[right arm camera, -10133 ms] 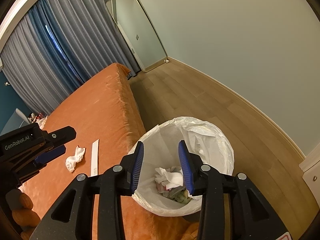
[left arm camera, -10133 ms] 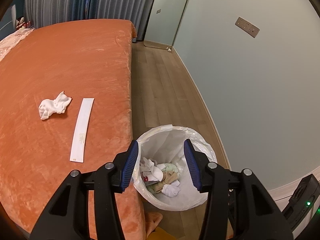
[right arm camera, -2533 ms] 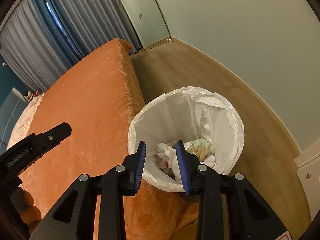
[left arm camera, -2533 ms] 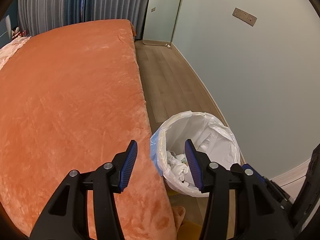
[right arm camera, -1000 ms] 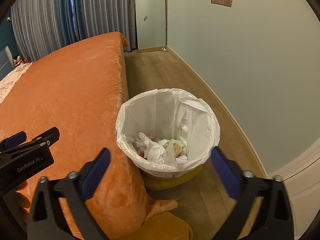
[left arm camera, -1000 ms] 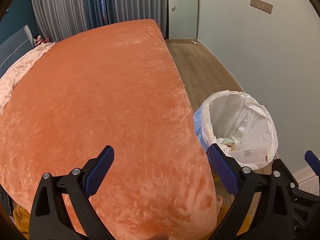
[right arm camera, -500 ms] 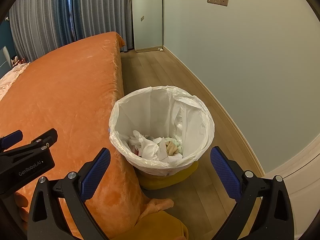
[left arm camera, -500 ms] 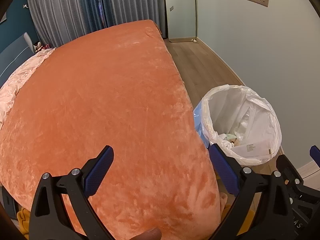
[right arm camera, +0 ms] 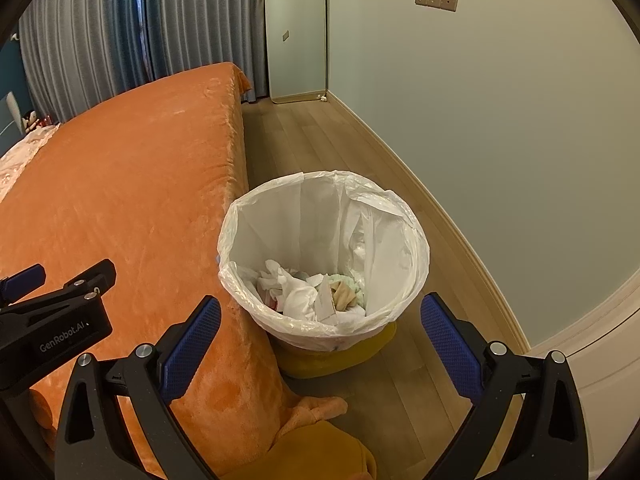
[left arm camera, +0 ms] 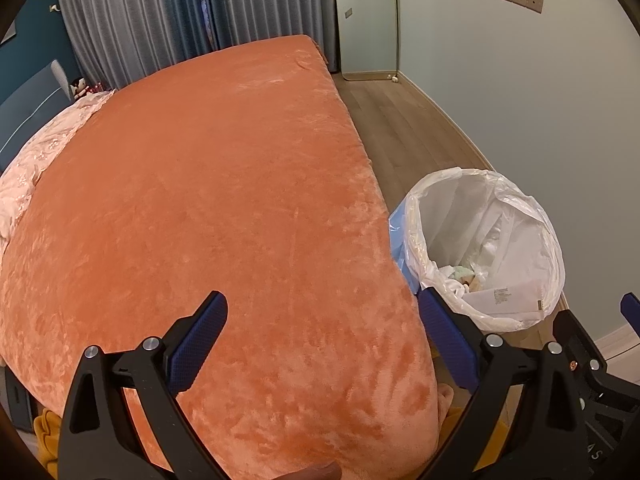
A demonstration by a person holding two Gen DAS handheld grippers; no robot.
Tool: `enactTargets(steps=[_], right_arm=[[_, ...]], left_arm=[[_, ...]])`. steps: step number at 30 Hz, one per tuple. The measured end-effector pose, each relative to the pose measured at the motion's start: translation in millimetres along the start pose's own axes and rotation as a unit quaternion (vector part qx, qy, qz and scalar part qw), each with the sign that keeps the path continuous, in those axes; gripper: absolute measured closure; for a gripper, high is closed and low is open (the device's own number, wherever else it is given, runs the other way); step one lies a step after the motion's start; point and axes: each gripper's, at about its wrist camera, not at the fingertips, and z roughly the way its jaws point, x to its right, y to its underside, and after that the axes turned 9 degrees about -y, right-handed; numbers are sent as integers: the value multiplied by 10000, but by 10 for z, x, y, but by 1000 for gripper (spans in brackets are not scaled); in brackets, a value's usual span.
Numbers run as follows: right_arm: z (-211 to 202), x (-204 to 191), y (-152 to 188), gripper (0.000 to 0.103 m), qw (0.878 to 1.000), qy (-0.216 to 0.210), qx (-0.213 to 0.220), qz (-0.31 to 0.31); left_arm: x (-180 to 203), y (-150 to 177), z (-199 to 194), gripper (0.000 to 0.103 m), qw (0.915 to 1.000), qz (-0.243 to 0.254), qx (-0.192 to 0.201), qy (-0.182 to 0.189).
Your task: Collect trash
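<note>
Step in hand: both grippers hang empty above the bed's near corner; judged from the bare bedspread and the filled bin, collection looks finished or close to it.
Doing it well: a slow scan of the bedspread and floor for stray scraps seems the sensible move, with the jaws kept wide and clear of the liner's loose rim.
Bed (left arm camera: 208, 184): an orange plush bedspread fills the left and centre of the left wrist view; no litter shows on it.
Room: grey-blue curtains (left arm camera: 168, 12) at top, a pale wall (right arm camera: 500, 120) at right, a mirror (right arm camera: 296, 36) leaning top centre, wood floor (right arm camera: 320, 140) between bed and wall.
Trash bin (right arm camera: 240, 224): white-lined, touching the bed's edge, centre of the right wrist view.
Trash (right arm camera: 308, 292): crumpled tissues and a paper strip lie at the bin's bottom.
Left gripper (left arm camera: 322, 344): jaws spread wide, gripping nothing.
Right gripper (right arm camera: 320, 346): jaws spread wide, gripping nothing, the bin framed between its 2 fingers.
</note>
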Motion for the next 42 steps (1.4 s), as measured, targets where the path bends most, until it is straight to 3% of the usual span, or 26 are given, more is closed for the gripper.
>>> enactTargets(steps=[9,42], right_arm=[[112,100,-97,7,9995,43,-300,-32],[117,215,-218,7,9994,120,-327,-70]], left_arm=[[166,-77,41,11,9996,186,-177,103],[434,-221,56,11,9994,347,-84,-14]])
